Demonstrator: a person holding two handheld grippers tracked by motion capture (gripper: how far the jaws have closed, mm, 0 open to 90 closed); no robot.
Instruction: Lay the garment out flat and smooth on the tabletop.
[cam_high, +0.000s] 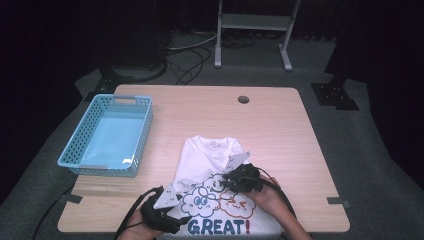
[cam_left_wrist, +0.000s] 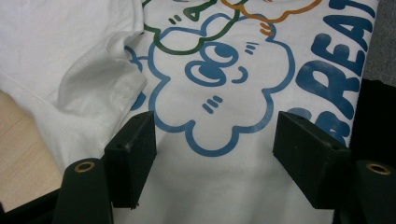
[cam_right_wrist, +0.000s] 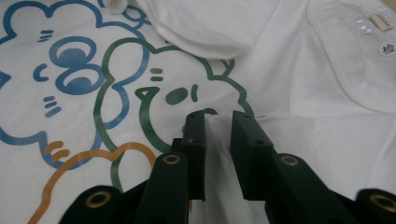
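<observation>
A white T-shirt (cam_high: 210, 155) printed with cartoon clouds and the word GREAT! lies at the table's front centre, collar toward the far side. One sleeve (cam_left_wrist: 102, 79) is folded in over the print. My left gripper (cam_high: 175, 215) hangs open just above the shirt's lower left, and in the left gripper view the left gripper (cam_left_wrist: 215, 126) has its jaws wide apart either side of the blue cloud. My right gripper (cam_high: 227, 181) rests on the chest print. In the right gripper view the right gripper (cam_right_wrist: 218, 116) is shut on a pinched ridge of white T-shirt (cam_right_wrist: 289, 84) fabric.
A light blue plastic basket (cam_high: 80, 142) stands on the left part of the wooden table (cam_high: 280, 125). A round cable hole (cam_high: 243, 99) sits near the far edge. Beyond the table, cables and a white metal stand (cam_high: 255, 22) are on the floor.
</observation>
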